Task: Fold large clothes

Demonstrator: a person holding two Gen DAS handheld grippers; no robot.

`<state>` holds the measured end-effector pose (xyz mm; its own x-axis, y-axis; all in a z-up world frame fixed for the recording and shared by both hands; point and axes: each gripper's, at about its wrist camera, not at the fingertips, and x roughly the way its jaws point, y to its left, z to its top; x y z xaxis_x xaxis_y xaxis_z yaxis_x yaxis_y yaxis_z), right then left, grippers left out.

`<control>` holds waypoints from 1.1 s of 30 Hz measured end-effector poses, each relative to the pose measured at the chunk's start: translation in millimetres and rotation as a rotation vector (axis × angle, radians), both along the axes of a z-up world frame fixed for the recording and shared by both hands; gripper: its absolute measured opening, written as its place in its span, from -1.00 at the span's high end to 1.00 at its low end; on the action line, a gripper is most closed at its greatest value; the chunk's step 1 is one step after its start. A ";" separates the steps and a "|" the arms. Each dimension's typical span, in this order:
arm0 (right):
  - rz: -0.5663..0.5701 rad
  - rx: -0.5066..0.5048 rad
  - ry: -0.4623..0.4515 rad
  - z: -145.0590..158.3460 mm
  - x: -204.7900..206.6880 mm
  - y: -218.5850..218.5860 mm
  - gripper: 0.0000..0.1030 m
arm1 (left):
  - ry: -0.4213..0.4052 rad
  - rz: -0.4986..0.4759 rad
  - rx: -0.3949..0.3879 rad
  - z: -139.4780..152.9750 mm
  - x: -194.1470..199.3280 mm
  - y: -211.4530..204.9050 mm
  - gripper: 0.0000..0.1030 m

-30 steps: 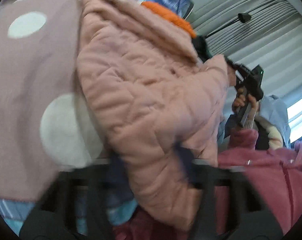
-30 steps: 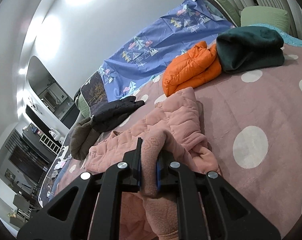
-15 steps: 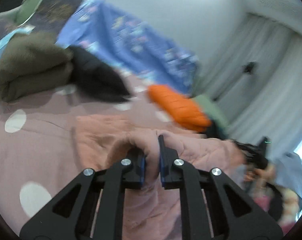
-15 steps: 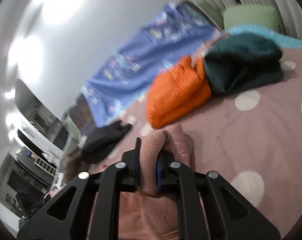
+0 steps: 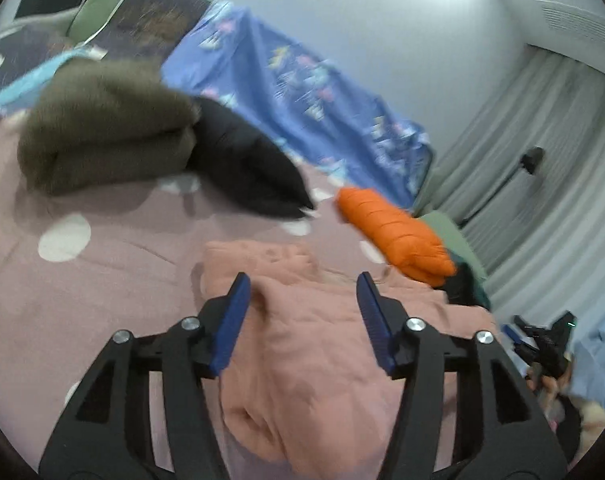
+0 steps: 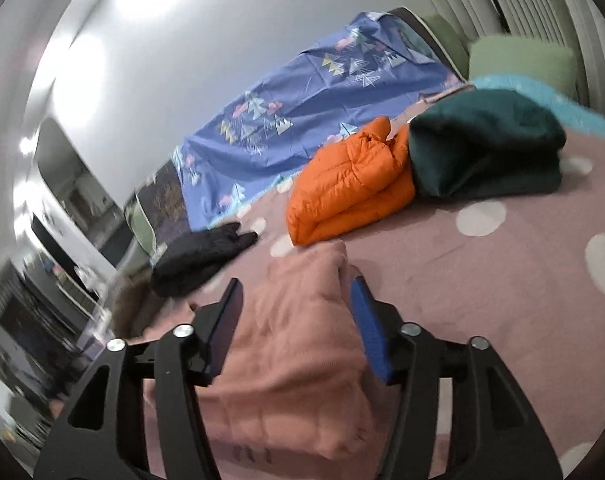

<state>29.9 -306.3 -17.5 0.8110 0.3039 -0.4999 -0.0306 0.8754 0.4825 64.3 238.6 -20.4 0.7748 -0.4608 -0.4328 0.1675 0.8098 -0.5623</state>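
Left hand-held gripper: the left hand-held gripper [image 5: 302,288] was clamped on a fold of the pink quilted jacket [image 5: 322,360] half a second ago; now its jaws are opening, the blue pads stand well apart and press on nothing, with the jacket lying loose between and under them.

Right hand-held gripper: the right hand-held gripper [image 6: 296,292] was pinched on the jacket's edge until a moment ago; its jaws are opening too, and the pink cloth [image 6: 298,340] sits between the pads without being squeezed, though it brushes close to the right-hand pad.

Pink quilted jacket: a second ago it hung in the air in front of the left camera; now it rests as a compact bundle on the polka-dot bedspread [image 5: 82,280], directly below both grippers.

Relative to the jacket: the orange puffer jacket [image 6: 350,184] lies folded just beyond it, the dark green bundle [image 6: 486,148] touches the orange one on the far side, and the black garment [image 5: 246,168] and the olive bundle [image 5: 106,128] lie farther off toward the blue sheet [image 5: 302,84].

Meaning for the task: both releases together suggest this fold has been laid down and let go; the jacket looks folded but a little lumpy.

Likely next: probably smoothing it, or drawing both grippers clear.
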 end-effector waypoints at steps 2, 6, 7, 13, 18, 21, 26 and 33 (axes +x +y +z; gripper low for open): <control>0.023 -0.018 0.043 -13.8 -1.5 2.4 -0.20 | -0.013 -0.048 0.028 3.9 -21.8 -4.6 -0.37; 0.072 0.013 0.095 -37.7 -0.5 5.7 -0.25 | 0.073 -0.177 0.103 -15.1 -47.2 -29.8 -0.48; 0.085 0.021 0.102 -40.6 2.4 7.4 -0.24 | 0.096 -0.199 0.117 -21.2 -48.7 -35.0 -0.44; 0.106 0.141 0.032 -4.3 39.4 12.7 0.81 | 0.126 -0.246 -0.039 -18.0 -16.4 -36.7 0.87; 0.036 0.191 -0.002 26.8 108.7 12.7 0.76 | -0.007 -0.049 -0.059 33.8 42.4 -17.8 0.88; -0.068 0.209 0.059 22.3 138.4 5.0 0.16 | 0.023 0.129 0.002 32.9 84.3 -3.2 0.43; -0.036 0.139 0.014 20.0 126.3 -1.7 -0.26 | 0.067 0.158 0.040 10.0 99.9 8.2 -0.40; 0.016 -0.007 0.235 -38.6 123.8 7.2 -0.27 | 0.276 -0.030 0.129 -59.5 128.3 -20.1 -0.43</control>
<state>153.7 -299.1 -56.1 0.6671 0.3120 -0.6765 0.0679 0.8789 0.4722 192.6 218.4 -79.8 0.6070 -0.4088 -0.6815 0.0476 0.8747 -0.4823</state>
